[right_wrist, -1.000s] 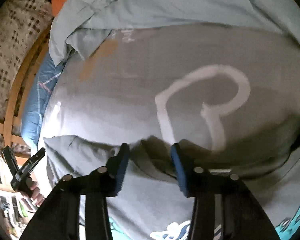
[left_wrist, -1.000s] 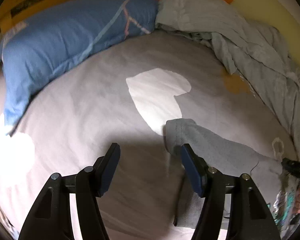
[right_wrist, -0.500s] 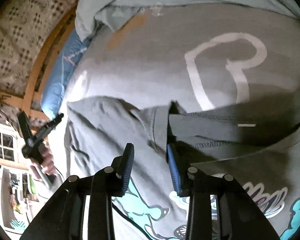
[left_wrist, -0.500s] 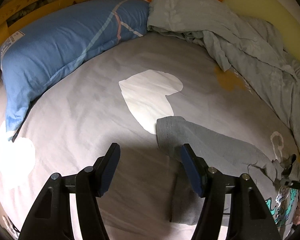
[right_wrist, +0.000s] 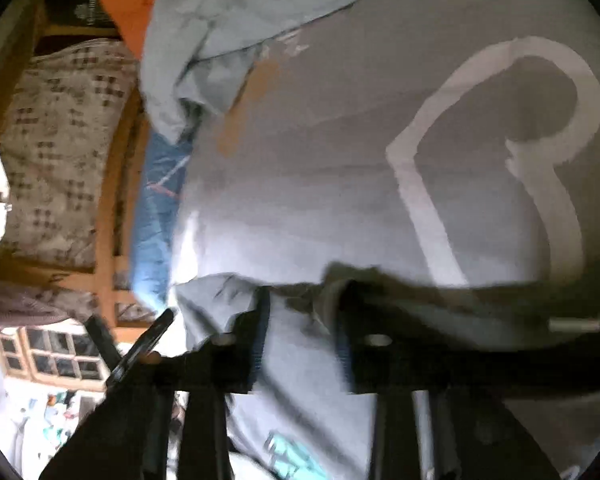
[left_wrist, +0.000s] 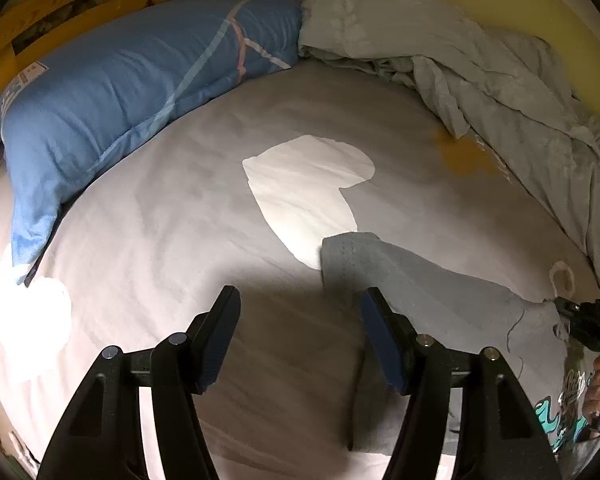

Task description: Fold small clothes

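While the left gripper (left_wrist: pixel 300 340) hovers with its jaws well apart and nothing between them, its right finger (left_wrist: pixel 380 336) stands over the edge of the grey T-shirt (left_wrist: pixel 420 288); the right gripper (right_wrist: pixel 300 336), blurred, has just been closing with a fold of the T-shirt (right_wrist: pixel 300 360) between its fingers, though a firm clamp cannot be told; the shirt lies flat on a grey bedsheet (left_wrist: pixel 180 220) with white heart shapes; a blue pillow (left_wrist: pixel 120 80) and a rumpled grey blanket (left_wrist: pixel 480 72) line the far edge; a wooden bed frame (right_wrist: pixel 108 200) stands beyond.
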